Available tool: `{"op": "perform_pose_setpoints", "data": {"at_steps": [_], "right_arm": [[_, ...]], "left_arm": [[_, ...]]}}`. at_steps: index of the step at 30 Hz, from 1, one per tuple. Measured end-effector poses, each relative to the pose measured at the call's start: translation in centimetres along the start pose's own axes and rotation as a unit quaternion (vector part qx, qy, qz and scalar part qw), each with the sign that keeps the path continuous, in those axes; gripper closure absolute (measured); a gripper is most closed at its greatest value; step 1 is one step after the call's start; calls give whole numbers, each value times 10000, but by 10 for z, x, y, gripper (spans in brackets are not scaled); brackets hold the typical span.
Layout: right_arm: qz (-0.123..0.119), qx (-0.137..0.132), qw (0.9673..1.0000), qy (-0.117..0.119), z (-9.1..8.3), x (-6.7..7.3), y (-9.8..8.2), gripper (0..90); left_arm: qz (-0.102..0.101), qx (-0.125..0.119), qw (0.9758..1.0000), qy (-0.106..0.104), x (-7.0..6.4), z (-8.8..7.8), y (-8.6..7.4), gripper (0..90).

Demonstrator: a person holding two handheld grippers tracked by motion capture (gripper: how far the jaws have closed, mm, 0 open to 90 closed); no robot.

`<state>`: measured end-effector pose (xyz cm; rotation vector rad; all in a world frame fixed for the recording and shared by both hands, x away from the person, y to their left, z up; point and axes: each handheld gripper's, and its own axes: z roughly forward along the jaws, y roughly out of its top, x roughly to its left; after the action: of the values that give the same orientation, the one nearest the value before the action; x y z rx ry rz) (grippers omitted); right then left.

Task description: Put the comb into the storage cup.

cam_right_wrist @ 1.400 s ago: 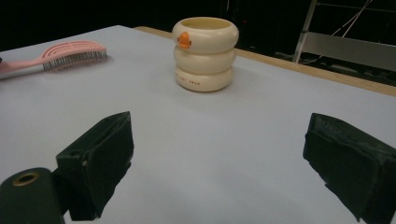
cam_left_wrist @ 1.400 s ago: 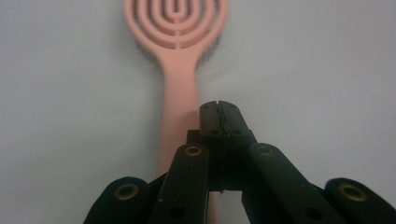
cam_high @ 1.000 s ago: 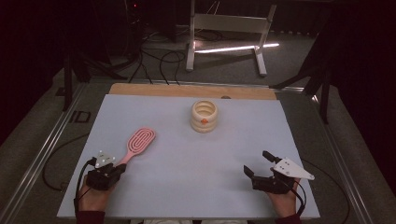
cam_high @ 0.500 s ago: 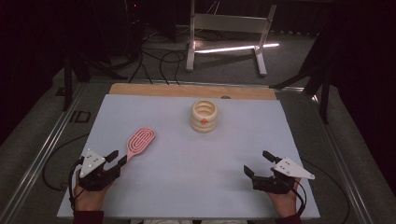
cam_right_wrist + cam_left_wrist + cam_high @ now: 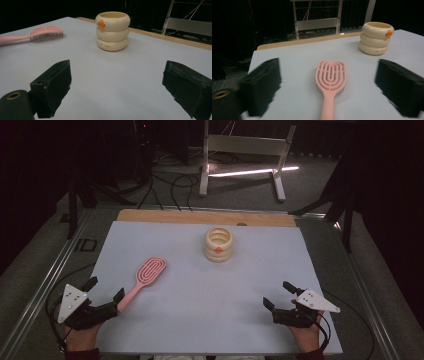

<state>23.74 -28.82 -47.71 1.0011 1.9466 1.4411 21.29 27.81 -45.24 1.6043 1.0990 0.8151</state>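
The left tongs [image 5: 105,290] stood wide at the near left corner of the surface [image 5: 250,270], their jaws having just been opening, with the handle end of the pink hairbrush [image 5: 142,280] lying between them and untouched by either jaw. In the left gripper view the pink hairbrush [image 5: 330,82] lay flat on the pale blue sheet, handle toward the camera and oval head pointing away, the two black jaws standing well clear on either side of it. The right tongs [image 5: 279,296] were also spread wide at the near right corner, with nothing between the jaws, which hung just above the bare surface.

The cream ringed cup [image 5: 218,244], shaped like three stacked rings with a small orange mark on its front, stood upright toward the far middle of the surface, well apart from the brush and from both hands. In the right gripper view the cream ringed cup [image 5: 112,31] stood ahead of the jaws, and the brush [image 5: 37,35] lay off to its left.
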Motion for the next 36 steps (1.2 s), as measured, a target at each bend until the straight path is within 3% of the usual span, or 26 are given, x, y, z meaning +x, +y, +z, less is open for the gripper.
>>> {"op": "perform_pose_setpoints", "data": {"at_steps": [2,10,19,23,27,36], "right_arm": [[83,-67,9999,38,-1,-2,-1,84],[99,-96,9999,-18,-3,-4,-2,84],[62,-85,9999,-9,-2,-2,-2,84],[84,-81,9999,-57,-3,-3,-3,84],[84,-77,9999,-54,-3,-3,-3,84],[93,-60,9999,-96,-2,-2,-3,85]], "left_arm": [[-20,18,10000,-21,0,1,-1,2],[101,64,9999,-93,-4,7,-3,0],[105,155,9998,-9,-5,8,-2,1],[19,339,9994,-43,-6,13,0,1],[-28,673,9977,-88,-7,21,1,1],[33,1069,9942,-81,-7,33,5,1]]}}
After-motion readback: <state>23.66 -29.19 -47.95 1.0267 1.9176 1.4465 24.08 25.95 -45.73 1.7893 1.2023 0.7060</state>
